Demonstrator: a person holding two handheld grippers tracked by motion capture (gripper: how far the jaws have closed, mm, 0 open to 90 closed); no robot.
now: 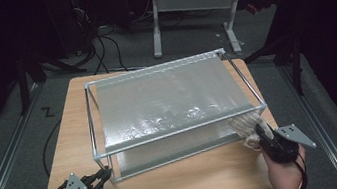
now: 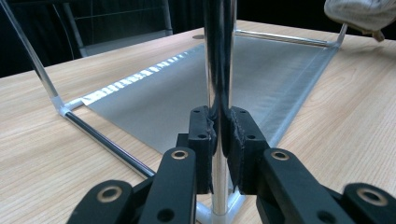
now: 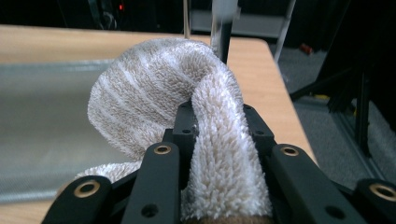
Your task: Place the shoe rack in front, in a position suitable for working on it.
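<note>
Towel [image 1: 247,128] hanging at the rack's [image 1: 90,121] lower-right corner, pinched by the right gripper [image 1: 262,133].

High view: the left gripper [image 1: 102,177] is clamping the rack's lower-left post [image 1: 108,170]. Left gripper view: jaws are squeezing the upright post [image 2: 218,56]; towel [image 2: 359,13] sitting upper right. Right gripper view: jaws are gripping the towel's [image 3: 196,116] fold, rack sheet [image 3: 42,116] lying left.

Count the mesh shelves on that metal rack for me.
2. The upper mesh shelf spans the rack's top rails; the lower mesh shelf lies near the table, partly hidden beneath the upper one.
</note>
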